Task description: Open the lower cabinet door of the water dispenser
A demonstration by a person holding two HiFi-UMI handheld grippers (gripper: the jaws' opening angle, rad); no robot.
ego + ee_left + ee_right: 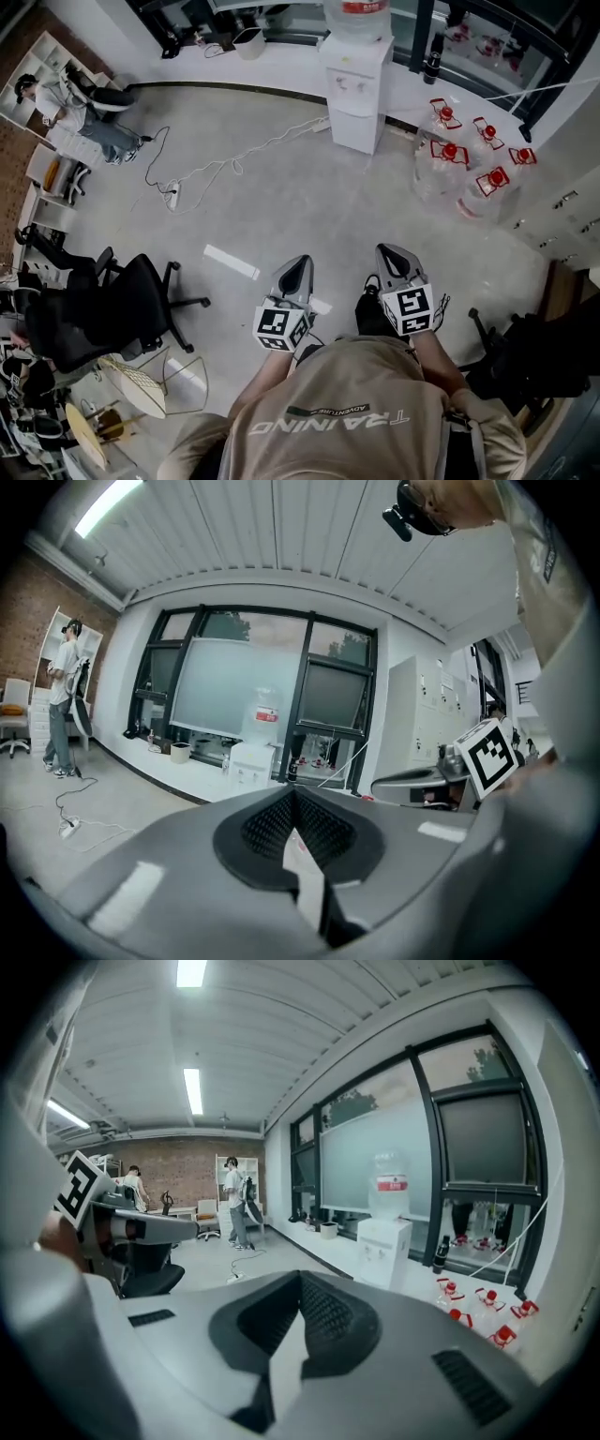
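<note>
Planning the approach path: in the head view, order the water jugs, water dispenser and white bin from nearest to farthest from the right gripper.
1. Water jugs: a cluster ahead and to the right of the right gripper.
2. Water dispenser: farther on, roughly straight ahead.
3. White bin: farthest, well left of the dispenser.

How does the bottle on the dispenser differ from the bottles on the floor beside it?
The top bottle sits raised on the dispenser, with no cap showing; the floor bottles stand on the floor, red caps up. The top bottle is single; the floor bottles form a cluster. The top bottle shows a red label; on the floor bottles none can be made out. Both are clear water bottles.
</note>
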